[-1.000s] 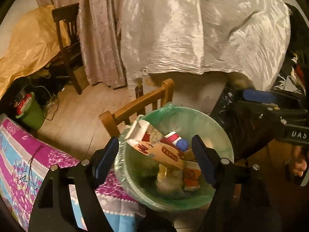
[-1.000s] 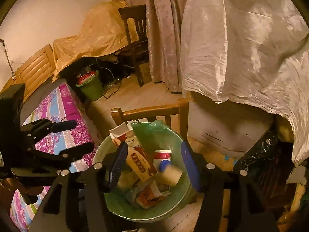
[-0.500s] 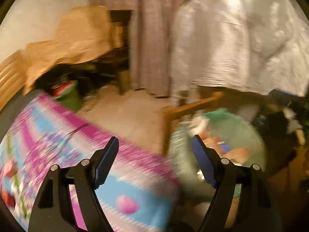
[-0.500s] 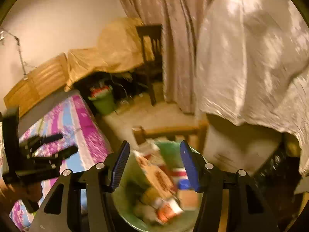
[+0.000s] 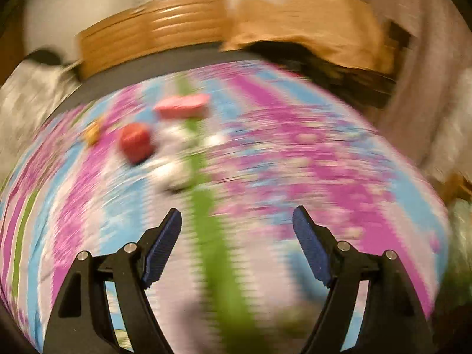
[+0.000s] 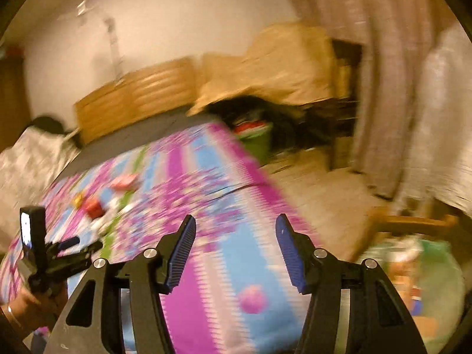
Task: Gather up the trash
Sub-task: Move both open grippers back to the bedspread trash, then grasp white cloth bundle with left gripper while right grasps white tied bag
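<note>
Both views are motion-blurred. My left gripper hangs open and empty over a bed with a pink, blue and green patterned sheet. On the sheet ahead lie a red item, a pink packet, some white scraps and a small yellow piece. My right gripper is also open and empty over the bed's near part. The left gripper shows at the left of the right wrist view, near the same red item. The green-lined trash bin holding cartons sits at the lower right.
A wooden headboard stands behind the bed, with a tan cloth-covered pile beside it. A wooden chair stands by the bin. A small green bucket, curtains and bare floor lie to the right.
Both grippers have swung left, away from above the trash bin and over the bed. The bin has slid to the right edge of view. Both jaws stay open as before.
</note>
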`<state>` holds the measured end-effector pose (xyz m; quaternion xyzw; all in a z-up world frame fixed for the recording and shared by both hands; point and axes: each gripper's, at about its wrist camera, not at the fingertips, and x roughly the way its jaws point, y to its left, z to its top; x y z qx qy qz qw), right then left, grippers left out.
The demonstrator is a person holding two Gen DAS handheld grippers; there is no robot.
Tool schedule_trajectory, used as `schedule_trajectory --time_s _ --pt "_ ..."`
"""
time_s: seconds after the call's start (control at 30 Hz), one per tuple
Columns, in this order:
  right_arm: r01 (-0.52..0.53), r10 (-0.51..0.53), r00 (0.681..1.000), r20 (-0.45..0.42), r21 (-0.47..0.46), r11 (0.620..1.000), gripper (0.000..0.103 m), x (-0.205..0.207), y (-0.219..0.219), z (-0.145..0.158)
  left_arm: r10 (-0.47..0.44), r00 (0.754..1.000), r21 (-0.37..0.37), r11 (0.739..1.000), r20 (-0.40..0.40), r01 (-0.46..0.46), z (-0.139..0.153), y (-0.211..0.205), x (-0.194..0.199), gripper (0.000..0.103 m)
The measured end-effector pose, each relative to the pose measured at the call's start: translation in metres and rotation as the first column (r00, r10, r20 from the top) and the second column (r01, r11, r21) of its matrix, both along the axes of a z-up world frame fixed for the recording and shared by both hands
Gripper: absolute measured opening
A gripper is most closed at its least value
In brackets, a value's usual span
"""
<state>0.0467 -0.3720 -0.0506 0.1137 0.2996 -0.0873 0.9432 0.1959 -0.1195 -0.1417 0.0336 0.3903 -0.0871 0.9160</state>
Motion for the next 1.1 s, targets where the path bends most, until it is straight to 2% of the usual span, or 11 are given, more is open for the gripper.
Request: schedule_trajectory --time_s 0.17,0.43,0.57,0.63,0.73,0.83,0.93,0.97,1.0,1.03,1.1 --pt "-0.151 0.15 0.986 -0.071 -0.01 0.988 0.059 0.094 0.071 -0.027 0.171 0.984 -0.105 0.979 -0.043 -0.175 -0.009 0.067 0.033 0.074" --pt "-0.331 0.322 0.937 -0.136 -0.048 0.943 0.069 0.277 0.129 -0.048 0.203 0.975 -0.215 0.952 -0.086 -0.217 -0.026 0.073 0.104 0.078" --pt "-0.538 0.533 0.812 -0.238 0.051 0.842 0.069 0.379 0.178 -0.064 0.194 0.971 -0.213 0.952 -0.14 -0.221 -0.046 0.065 0.127 0.078" --pt "-0.621 0.609 0.73 -0.309 0.073 0.781 0.067 0.418 0.209 -0.081 0.219 0.962 -0.227 0.941 -0.163 -0.253 -0.058 0.07 0.13 0.062" --pt "-0.701 0.673 0.62 -0.404 0.101 0.706 0.053 0.453 0.247 -0.108 0.241 0.954 -0.322 0.902 -0.178 -0.288 -0.07 0.082 0.124 0.059" --pt "-0.733 0.684 0.567 -0.458 0.098 0.673 0.051 0.466 0.27 -0.129 0.25 0.955 -0.323 0.901 -0.157 -0.289 -0.071 0.079 0.12 0.061" --pt "-0.725 0.662 0.541 -0.519 0.11 0.679 0.044 0.474 0.28 -0.154 0.258 0.954 -0.333 0.895 -0.156 -0.296 -0.073 0.079 0.121 0.06" --pt "-0.727 0.66 0.534 -0.529 0.111 0.677 0.027 0.472 0.281 -0.159 0.255 0.955 -0.336 0.895 -0.154 -0.293 -0.072 0.078 0.122 0.059" --pt "-0.732 0.657 0.541 -0.525 0.091 0.675 0.027 0.471 0.283 -0.16 0.25 0.956 -0.337 0.897 -0.151 -0.288 -0.072 0.078 0.123 0.054" --pt "-0.736 0.66 0.552 -0.51 0.074 0.673 0.027 0.467 0.283 -0.156 0.229 0.962 -0.354 0.896 -0.149 -0.268 -0.072 0.079 0.124 0.035" --pt "-0.728 0.668 0.586 -0.458 0.064 0.683 0.027 0.455 0.277 -0.142 0.215 0.965 -0.367 0.895 -0.147 -0.255 -0.067 0.079 0.123 0.032"
